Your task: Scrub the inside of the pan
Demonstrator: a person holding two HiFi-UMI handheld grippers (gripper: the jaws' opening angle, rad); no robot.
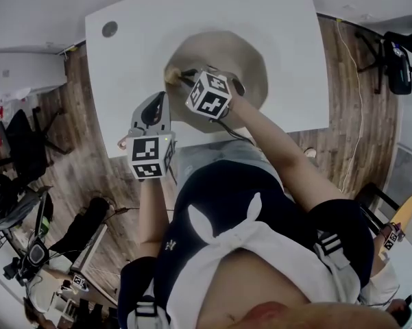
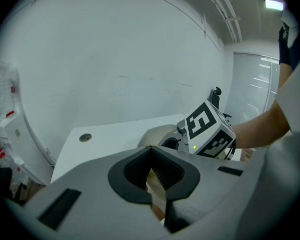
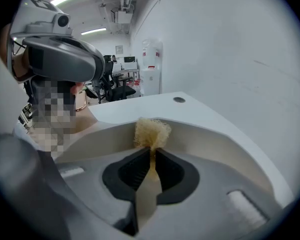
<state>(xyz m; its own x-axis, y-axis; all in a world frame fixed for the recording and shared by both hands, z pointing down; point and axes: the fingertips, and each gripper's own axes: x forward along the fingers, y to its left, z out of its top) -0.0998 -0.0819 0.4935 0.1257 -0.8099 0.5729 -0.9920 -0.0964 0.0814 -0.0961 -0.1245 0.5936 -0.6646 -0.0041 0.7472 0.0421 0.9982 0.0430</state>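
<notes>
Head view leaves much of the pan (image 1: 250, 60) covered: the right gripper (image 1: 182, 77), its marker cube and the person's forearm lie across the near half, and the handle cannot be made out. The pan is round and tan, and it stands on the white desk (image 1: 137, 33) toward the near edge. Inside it is a yellowish sponge (image 1: 171, 74), up by the left inner wall; whether it touches the wall cannot be told. The right gripper view shows the right tongs closed on the sponge, which sticks out beyond their tips against the pale wall. The left gripper (image 1: 158, 101) lies just beside the pan's left rim, over the desk's near edge. In the left gripper view its tongs are pressed together on a tan strip of the pan's colour. That strip is mostly hidden by the tongs' own body, so which part of the pan it is cannot be told. A round grommet (image 1: 110, 28) sits near the desk's far left corner, well apart from the pan. Office chairs (image 1: 397, 64) stand on the wooden floor (image 1: 89, 108) beyond the desk.
</notes>
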